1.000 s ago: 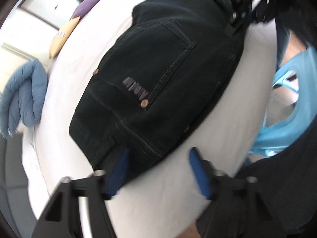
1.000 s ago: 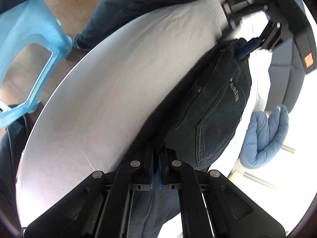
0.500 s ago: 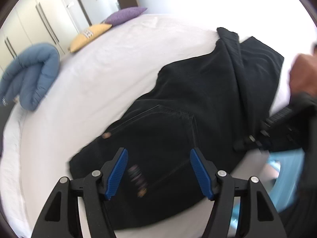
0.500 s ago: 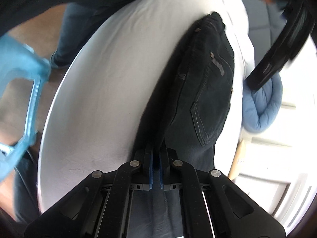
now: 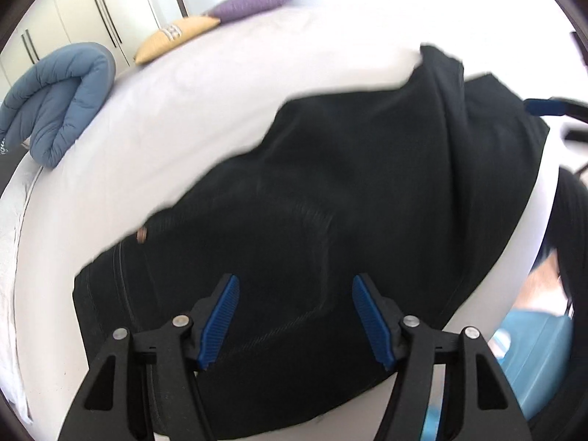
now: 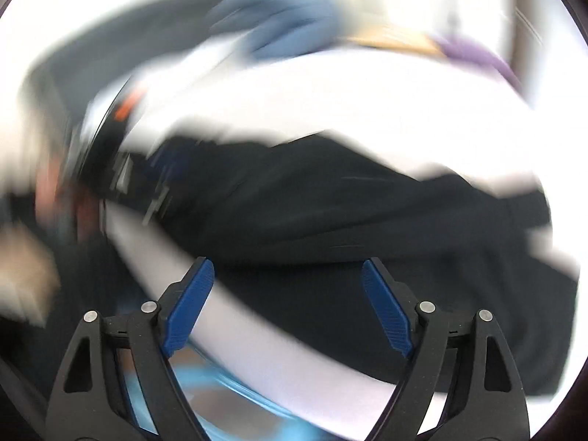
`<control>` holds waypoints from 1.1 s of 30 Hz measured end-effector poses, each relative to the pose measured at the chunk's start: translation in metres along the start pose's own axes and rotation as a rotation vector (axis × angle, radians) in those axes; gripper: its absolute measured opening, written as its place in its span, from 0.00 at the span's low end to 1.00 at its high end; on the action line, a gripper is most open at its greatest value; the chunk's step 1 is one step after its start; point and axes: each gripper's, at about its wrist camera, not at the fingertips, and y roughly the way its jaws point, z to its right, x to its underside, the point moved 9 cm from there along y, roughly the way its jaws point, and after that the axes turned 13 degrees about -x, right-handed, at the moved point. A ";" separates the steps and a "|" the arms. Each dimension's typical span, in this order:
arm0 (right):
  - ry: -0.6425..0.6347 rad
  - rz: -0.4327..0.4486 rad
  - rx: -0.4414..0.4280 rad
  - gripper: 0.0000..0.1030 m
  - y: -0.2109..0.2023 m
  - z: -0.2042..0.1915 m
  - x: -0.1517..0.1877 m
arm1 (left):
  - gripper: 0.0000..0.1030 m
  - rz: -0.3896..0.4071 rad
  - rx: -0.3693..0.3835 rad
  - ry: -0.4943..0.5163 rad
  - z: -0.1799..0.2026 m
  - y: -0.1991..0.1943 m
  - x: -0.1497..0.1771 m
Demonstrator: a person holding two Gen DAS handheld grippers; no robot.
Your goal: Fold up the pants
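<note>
Bedroom: bed (image 5: 205,117) (pillows (image 5: 172,35), wardrobes (image 5: 84,18)).

surface: white bed (image 5: 228,117) below my claw | on it: black pants (image 5: 367,198) spread over the near side | blue rolled duvet (image 5: 58,99) at far left edge | yellow pillow (image 5: 172,35) and purple pillow (image 5: 250,3) side by side at far end, touching

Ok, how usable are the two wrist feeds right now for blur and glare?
Left wrist: black pants mildly soft, white bed overexposed at the top. Right wrist: heavy motion smear, only the right gripper is sharp, its jaws opening with nothing gripped.
</note>
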 end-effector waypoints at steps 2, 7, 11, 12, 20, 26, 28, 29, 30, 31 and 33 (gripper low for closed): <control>0.244 0.128 -0.050 0.80 -0.027 0.054 -0.021 | 0.66 -0.010 0.031 -0.031 0.006 0.006 -0.011; 0.665 0.374 -0.096 0.77 -0.073 0.176 -0.047 | 0.64 -0.136 0.059 -0.110 0.019 0.043 0.005; 0.831 0.419 -0.070 0.77 -0.071 0.248 -0.056 | 0.64 -0.142 0.100 -0.229 0.018 0.049 0.011; 0.887 0.430 -0.087 0.77 -0.067 0.267 -0.054 | 0.64 -0.145 0.101 -0.237 0.018 0.050 0.012; 0.953 0.440 -0.084 0.73 -0.034 0.298 -0.064 | 0.64 -0.151 0.120 -0.259 0.021 0.055 0.009; 1.018 0.402 -0.083 0.49 -0.007 0.313 -0.072 | 0.64 -0.142 0.118 -0.264 0.015 0.050 0.012; 1.028 0.388 -0.072 0.33 0.000 0.316 -0.075 | 0.65 -0.139 0.117 -0.267 0.016 0.050 0.012; 1.029 0.384 -0.074 0.27 0.003 0.317 -0.074 | 0.65 -0.137 0.117 -0.267 0.016 0.050 0.013; 1.022 0.383 -0.079 0.24 0.006 0.317 -0.075 | 0.65 -0.137 0.116 -0.267 0.015 0.050 0.013; 1.004 0.376 -0.074 0.16 0.008 0.316 -0.076 | 0.65 -0.136 0.115 -0.267 0.016 0.050 0.014; 0.974 0.372 -0.057 0.11 0.010 0.313 -0.077 | 0.65 -0.136 0.114 -0.265 0.017 0.050 0.014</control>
